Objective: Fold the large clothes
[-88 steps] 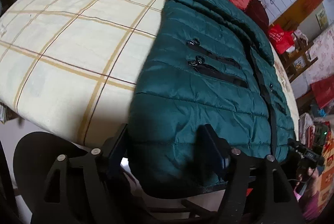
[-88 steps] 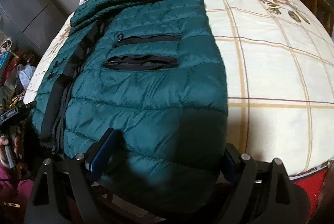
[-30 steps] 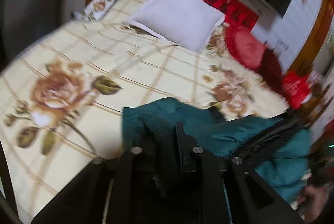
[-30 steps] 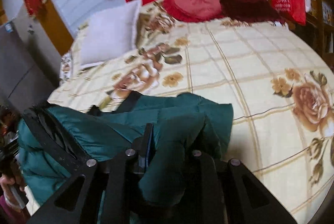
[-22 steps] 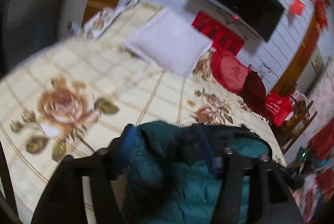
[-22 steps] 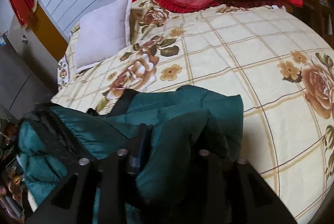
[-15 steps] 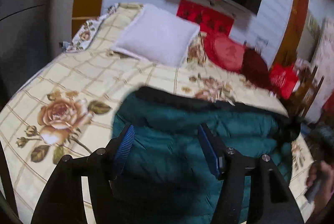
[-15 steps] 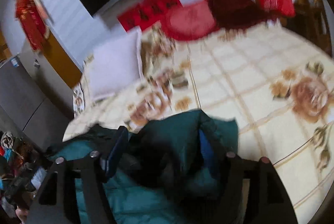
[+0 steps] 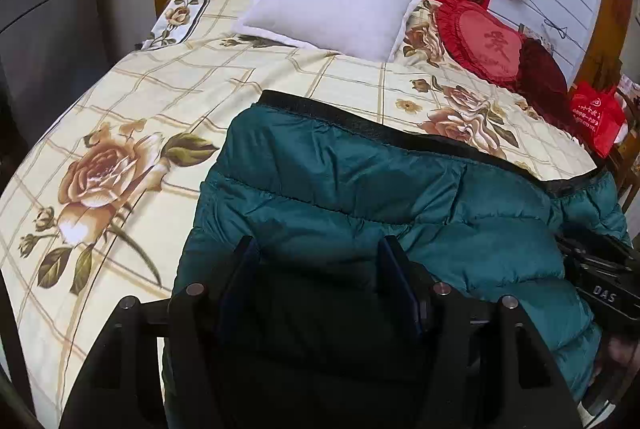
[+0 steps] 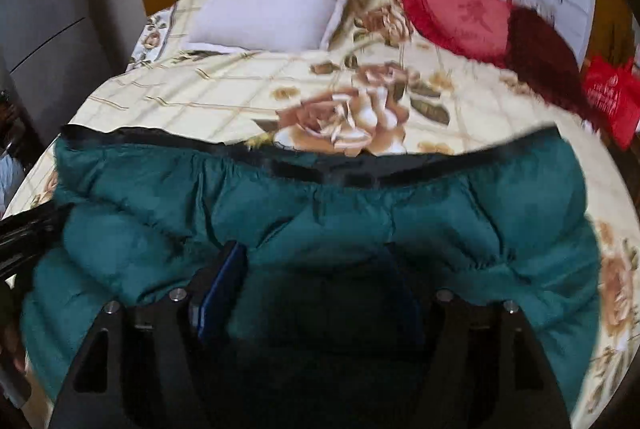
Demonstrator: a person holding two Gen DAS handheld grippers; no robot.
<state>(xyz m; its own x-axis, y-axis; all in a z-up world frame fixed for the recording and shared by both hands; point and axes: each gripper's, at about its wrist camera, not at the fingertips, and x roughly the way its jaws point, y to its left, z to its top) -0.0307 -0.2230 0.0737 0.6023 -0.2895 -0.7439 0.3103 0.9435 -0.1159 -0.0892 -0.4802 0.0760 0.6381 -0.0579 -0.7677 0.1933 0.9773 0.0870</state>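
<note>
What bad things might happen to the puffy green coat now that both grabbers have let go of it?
The green jacket is puffy, so its folded-over top layer might spring back open with both tools, left tool and right tool, open above it. Its near side also reaches the edge of the bed, so it might slide off. The black hem looks wavy, so the fold may end up crooked.

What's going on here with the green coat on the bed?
A person with a handheld gripper in each hand is folding a green puffer jacket on a floral bedspread. The left gripper and right gripper are both open above the jacket, which lies doubled over, its black hem toward the white pillow.
</note>
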